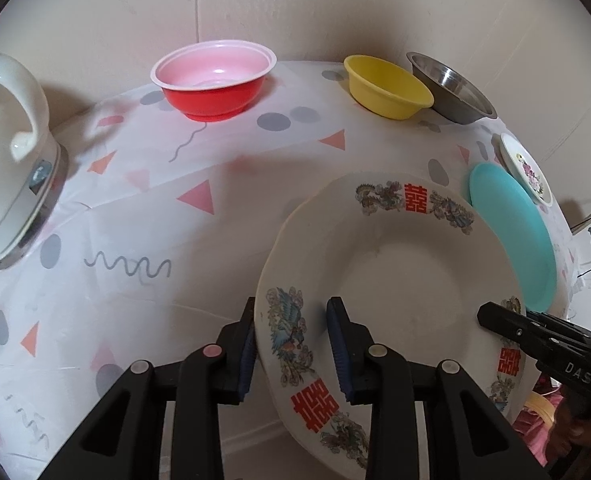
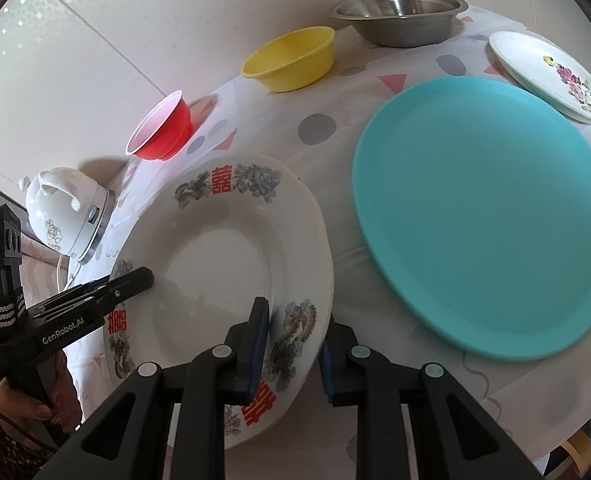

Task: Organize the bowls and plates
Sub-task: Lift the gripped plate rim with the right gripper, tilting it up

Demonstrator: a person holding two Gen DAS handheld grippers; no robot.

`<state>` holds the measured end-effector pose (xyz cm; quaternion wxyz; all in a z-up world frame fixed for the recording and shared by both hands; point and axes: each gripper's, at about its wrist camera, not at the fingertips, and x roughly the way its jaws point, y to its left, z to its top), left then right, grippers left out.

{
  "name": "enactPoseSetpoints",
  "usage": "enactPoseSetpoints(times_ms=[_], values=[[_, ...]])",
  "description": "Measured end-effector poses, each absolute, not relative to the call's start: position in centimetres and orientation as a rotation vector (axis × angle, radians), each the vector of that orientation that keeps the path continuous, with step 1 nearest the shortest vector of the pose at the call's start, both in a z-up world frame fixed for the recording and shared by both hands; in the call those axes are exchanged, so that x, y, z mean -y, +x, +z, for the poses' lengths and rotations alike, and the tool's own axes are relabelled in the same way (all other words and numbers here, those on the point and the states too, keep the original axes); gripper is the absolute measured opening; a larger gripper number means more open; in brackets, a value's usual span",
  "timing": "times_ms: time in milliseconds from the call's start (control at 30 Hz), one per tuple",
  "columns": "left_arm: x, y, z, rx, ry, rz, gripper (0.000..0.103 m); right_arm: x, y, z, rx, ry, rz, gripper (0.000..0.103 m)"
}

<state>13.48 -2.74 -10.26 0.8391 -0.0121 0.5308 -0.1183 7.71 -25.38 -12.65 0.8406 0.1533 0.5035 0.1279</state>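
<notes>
Patterned plate (image 1: 395, 280) on desk (image 1: 143, 216), both tongs on it. Left tongs (image 1: 291, 354) clamped over rim at plate's 8 o'clock, right tongs (image 2: 293, 354) clamped over rim at plate's 5 o'clock. Teal plate (image 2: 483, 216) lies just beside it at 3 o'clock, rims near, not touching. My guess: next move is lift and carry rightward onto teal plate; right hand nearer.

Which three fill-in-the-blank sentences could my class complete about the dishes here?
1. Both grippers' fingers clamp the rim of the white ____ with red characters.
2. Between the red bowl and the steel bowl sits a ____ bowl.
3. The small flowered plate lies beside a large ____ plate.

Missing words: plate; yellow; turquoise
</notes>
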Motion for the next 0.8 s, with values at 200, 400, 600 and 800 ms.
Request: enactPoseSetpoints(times_ms=[200,400,600,800], values=[[2.53,13.46,-10.05,-1.109,-0.011,-0.242,0.033,25.26,7.63,-12.54,-1.059,0.306,0.275,0.023],[2.66,13.21,-9.93,-1.088,0.020,-0.238,0.033,25.14,7.57,-12.51,-1.051,0.286,0.275,0.023],[2.50,12.98,-9.74,-1.065,0.008,-0.234,0.032,24.85,7.27,-12.09,-1.032,0.271,0.279,0.023],[2.41,12.71,-10.09,-1.045,0.011,-0.245,0.032,25.02,7.30,-12.12,-1.035,0.284,0.281,0.023]])
